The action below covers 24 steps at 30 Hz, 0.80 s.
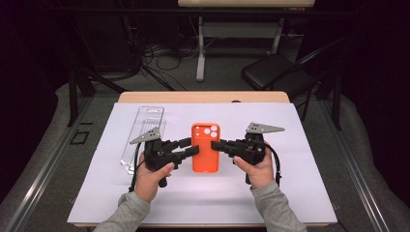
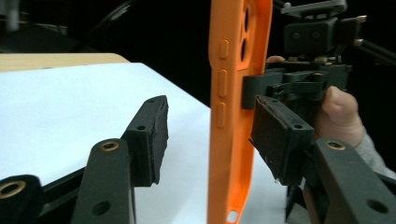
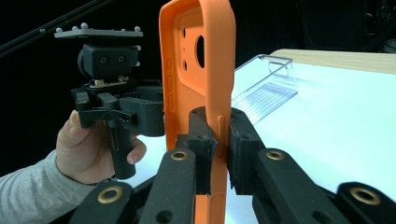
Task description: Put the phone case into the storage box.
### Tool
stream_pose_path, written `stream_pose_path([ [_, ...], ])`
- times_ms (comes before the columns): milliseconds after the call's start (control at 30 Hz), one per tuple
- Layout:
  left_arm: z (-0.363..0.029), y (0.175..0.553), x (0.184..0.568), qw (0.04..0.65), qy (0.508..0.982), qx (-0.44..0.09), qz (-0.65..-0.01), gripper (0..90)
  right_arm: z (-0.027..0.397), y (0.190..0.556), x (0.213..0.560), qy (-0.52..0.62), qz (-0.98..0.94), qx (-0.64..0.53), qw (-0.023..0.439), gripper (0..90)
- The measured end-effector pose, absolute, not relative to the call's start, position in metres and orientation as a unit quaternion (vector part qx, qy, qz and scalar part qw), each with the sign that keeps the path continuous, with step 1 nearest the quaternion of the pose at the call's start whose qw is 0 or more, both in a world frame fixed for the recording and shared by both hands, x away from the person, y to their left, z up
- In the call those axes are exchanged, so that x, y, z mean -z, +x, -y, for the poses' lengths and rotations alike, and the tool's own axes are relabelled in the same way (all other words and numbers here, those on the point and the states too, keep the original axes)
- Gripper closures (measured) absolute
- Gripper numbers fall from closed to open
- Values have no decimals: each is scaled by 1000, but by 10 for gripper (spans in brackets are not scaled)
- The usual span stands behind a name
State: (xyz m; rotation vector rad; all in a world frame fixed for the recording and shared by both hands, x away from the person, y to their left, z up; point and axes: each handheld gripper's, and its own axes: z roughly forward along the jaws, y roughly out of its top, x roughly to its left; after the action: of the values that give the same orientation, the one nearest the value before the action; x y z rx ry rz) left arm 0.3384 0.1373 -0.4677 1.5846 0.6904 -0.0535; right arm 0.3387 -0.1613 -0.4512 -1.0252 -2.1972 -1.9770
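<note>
Orange phone case [image 1: 206, 147] sits mid-worktop — the right gripper [image 3: 218, 140] pinches its edge tight. The left gripper [image 2: 210, 130] has fingers apart around the other edge — pull away slowly.

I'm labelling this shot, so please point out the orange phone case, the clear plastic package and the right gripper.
orange phone case [image 1: 205, 153]: high view, middle of its back.
clear plastic package [image 1: 145, 129]: high view, its middle.
right gripper [image 3: 221, 140]: right gripper view, between its fingertips.

The orange phone case [image 1: 206, 147] stands between the left gripper [image 1: 189, 146] and right gripper [image 1: 216, 145], blocking a straight pass, with the clear plastic tray [image 1: 144, 137] lying just left, while the white mat [image 1: 300, 164] lies open to the right.
</note>
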Motion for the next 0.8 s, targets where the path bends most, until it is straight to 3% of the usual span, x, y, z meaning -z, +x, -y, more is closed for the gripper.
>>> stream_pose_path([
  [633, -161, 346, 447, 605, 728, -27, -321, 405, 171, 338, 447, -339, 698, 631, -18, 816],
  [800, -166, 345, 441, 590, 734, -58, -330, 341, 172, 337, 446, -339, 699, 629, -26, 816],
])
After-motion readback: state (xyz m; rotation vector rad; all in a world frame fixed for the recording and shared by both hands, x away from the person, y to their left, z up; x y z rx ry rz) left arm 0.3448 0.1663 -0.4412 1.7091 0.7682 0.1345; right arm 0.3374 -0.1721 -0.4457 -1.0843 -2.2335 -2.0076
